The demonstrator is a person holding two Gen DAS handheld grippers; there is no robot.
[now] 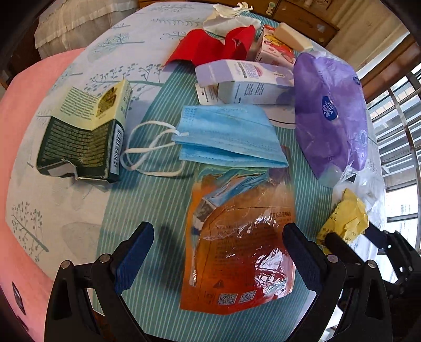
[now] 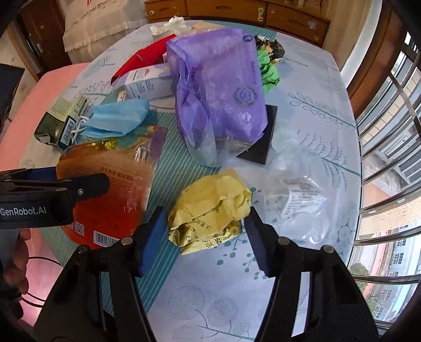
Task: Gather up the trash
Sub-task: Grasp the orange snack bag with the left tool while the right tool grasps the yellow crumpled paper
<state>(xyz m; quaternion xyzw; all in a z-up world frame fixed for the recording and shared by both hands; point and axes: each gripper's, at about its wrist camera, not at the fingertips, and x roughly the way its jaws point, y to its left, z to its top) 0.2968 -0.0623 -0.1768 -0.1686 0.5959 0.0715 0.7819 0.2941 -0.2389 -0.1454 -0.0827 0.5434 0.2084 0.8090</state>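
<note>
Trash lies on a round table. In the left wrist view my left gripper (image 1: 218,244) is open, its jaws on either side of an orange plastic pouch (image 1: 242,252) lying flat. Beyond it lie a blue face mask (image 1: 226,134), a green carton (image 1: 84,134) and a purple tissue pack (image 1: 329,113). In the right wrist view my right gripper (image 2: 208,226) is open, its blue pads on either side of a crumpled yellow paper ball (image 2: 210,207); whether they touch it I cannot tell. The left gripper (image 2: 79,189) shows at the left over the orange pouch (image 2: 110,184).
A white and lilac box (image 1: 247,79), red paper (image 1: 210,47), a small carton (image 1: 276,47) and white tissue (image 1: 229,18) lie further back. A clear plastic bag (image 2: 297,194), a black square (image 2: 263,136) and green wrapping (image 2: 268,71) lie right. A pink cloth (image 1: 21,131) is at the left.
</note>
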